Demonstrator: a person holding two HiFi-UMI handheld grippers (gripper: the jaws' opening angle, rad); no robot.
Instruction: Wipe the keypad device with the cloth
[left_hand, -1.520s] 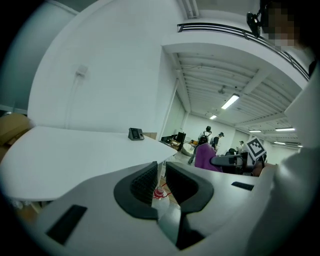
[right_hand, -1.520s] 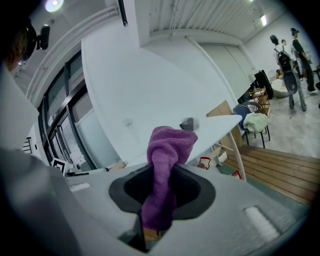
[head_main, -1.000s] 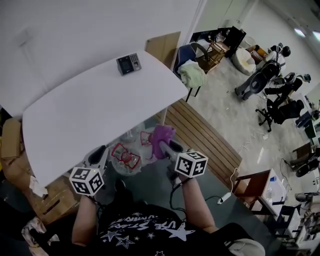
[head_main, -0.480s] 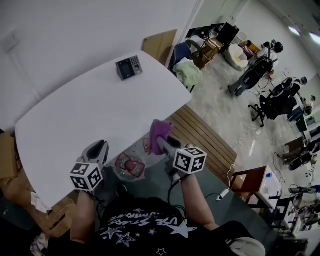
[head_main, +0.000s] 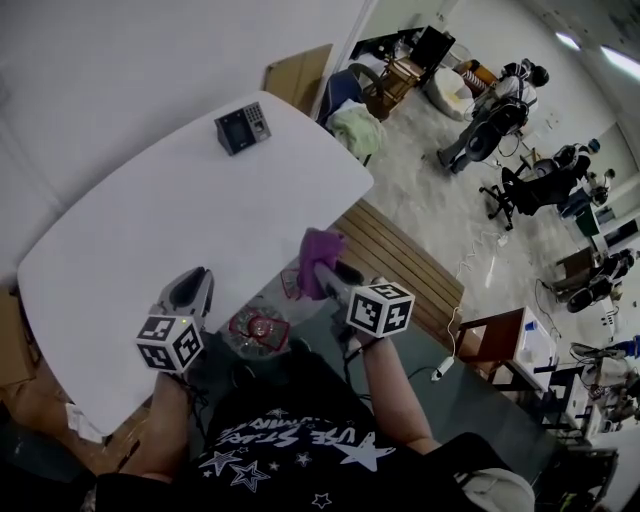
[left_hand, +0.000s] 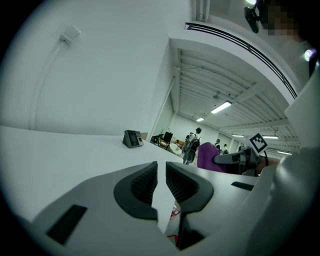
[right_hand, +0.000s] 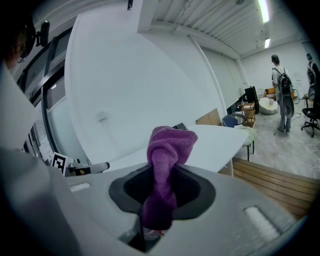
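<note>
A small dark keypad device (head_main: 241, 128) stands at the far end of the white table (head_main: 150, 230); it also shows as the keypad device (left_hand: 132, 139) in the left gripper view. My right gripper (head_main: 318, 270) is shut on a bunched purple cloth (head_main: 318, 256), held off the table's near right edge. The purple cloth (right_hand: 166, 165) sticks up between the jaws and hides most of the keypad device (right_hand: 180, 127) behind it. My left gripper (head_main: 190, 290) is over the table's near edge, jaws nearly together with a narrow gap and nothing between them.
A chair with a pale green cloth (head_main: 357, 128) stands past the table's far right corner. Wooden slats (head_main: 400, 270) lie on the floor at the right. Red wire objects (head_main: 258, 327) lie under the table edge. People sit at office chairs (head_main: 520, 185) far right.
Both grippers have moved forward toward the table; the left one now sits over its near edge. The cloth stays gripped in the right one.
</note>
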